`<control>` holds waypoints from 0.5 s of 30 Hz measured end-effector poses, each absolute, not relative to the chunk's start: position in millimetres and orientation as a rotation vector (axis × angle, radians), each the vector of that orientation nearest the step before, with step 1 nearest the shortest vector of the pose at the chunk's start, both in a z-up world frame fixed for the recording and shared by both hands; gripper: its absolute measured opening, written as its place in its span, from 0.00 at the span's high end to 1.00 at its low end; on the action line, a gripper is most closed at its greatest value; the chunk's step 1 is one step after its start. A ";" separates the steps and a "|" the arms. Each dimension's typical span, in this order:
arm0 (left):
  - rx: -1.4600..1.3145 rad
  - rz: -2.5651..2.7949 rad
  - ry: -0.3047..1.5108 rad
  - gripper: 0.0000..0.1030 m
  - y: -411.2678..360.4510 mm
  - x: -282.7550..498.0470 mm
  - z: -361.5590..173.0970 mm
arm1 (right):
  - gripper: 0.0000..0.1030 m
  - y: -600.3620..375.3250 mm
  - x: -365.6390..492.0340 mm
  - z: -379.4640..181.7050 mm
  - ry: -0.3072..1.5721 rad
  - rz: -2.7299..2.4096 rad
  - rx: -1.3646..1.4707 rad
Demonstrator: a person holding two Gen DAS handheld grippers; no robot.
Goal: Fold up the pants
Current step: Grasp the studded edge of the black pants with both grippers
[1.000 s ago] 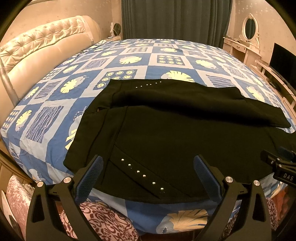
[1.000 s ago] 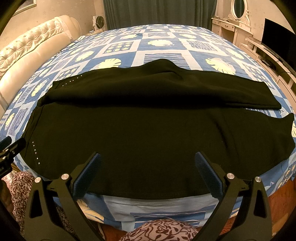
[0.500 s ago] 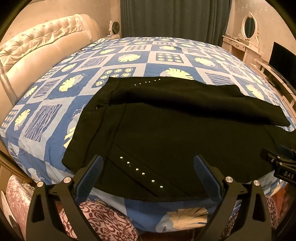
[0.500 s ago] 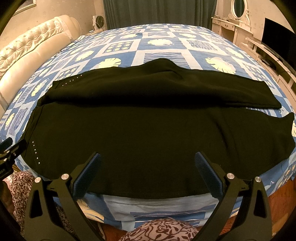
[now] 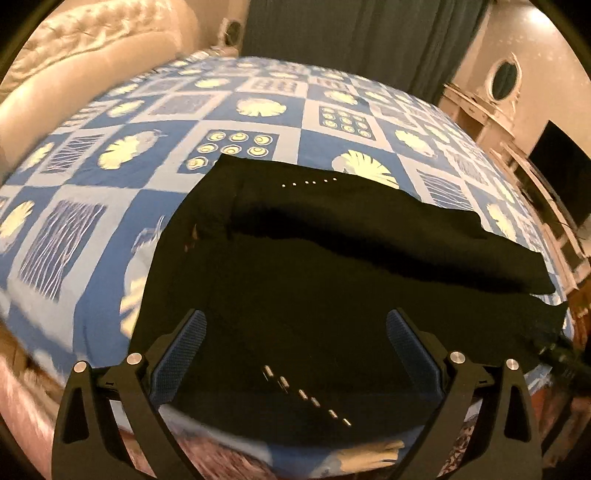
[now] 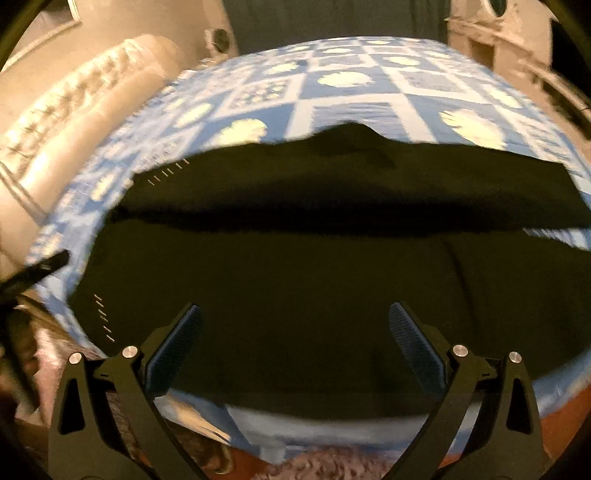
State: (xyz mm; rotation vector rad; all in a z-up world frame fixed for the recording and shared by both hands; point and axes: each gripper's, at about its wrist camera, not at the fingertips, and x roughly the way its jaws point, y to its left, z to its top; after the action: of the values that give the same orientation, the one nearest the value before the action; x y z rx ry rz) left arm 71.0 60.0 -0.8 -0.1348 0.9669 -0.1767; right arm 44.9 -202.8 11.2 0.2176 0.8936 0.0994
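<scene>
Black pants [image 5: 332,280] [image 6: 314,280] lie spread flat on the bed, waist end to the left and legs to the right, with rows of small silver studs near the waist. The far leg lies as a separate band behind the near one. My left gripper [image 5: 295,332] is open over the near waist edge, its blue pads [image 5: 181,350] wide apart with nothing between them. My right gripper [image 6: 295,328] is open above the near leg's edge, empty as well. Both views are motion-blurred.
The bed carries a blue and white patterned sheet [image 5: 110,206] and a tufted cream headboard [image 6: 74,122] on the left. A dressing table with oval mirror [image 5: 502,77] and a dark TV screen [image 5: 557,162] stand at the right. Dark curtains [image 5: 351,33] hang behind.
Both grippers have moved forward and lower toward the near edge of the pants, so the cloth now fills more of each view. The jaws stay open. The pants have not moved.
</scene>
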 end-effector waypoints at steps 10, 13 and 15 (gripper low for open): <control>-0.223 -0.225 1.016 0.06 158.4 245.4 -23.6 | 0.02 -252.4 159.3 59.9 0.816 0.139 0.148; -0.278 -0.253 1.107 0.06 176.2 297.5 -55.3 | 0.02 -254.3 185.6 56.8 0.826 0.136 0.149; -0.289 -0.333 1.155 0.06 177.2 315.3 -70.8 | 0.02 -253.0 198.8 52.1 0.833 0.142 0.146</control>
State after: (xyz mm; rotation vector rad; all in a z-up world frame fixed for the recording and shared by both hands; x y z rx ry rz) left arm 315.3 177.2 -70.8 -0.2887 1.1549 -0.3334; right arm 198.8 -253.0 52.1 0.1459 0.8329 0.1421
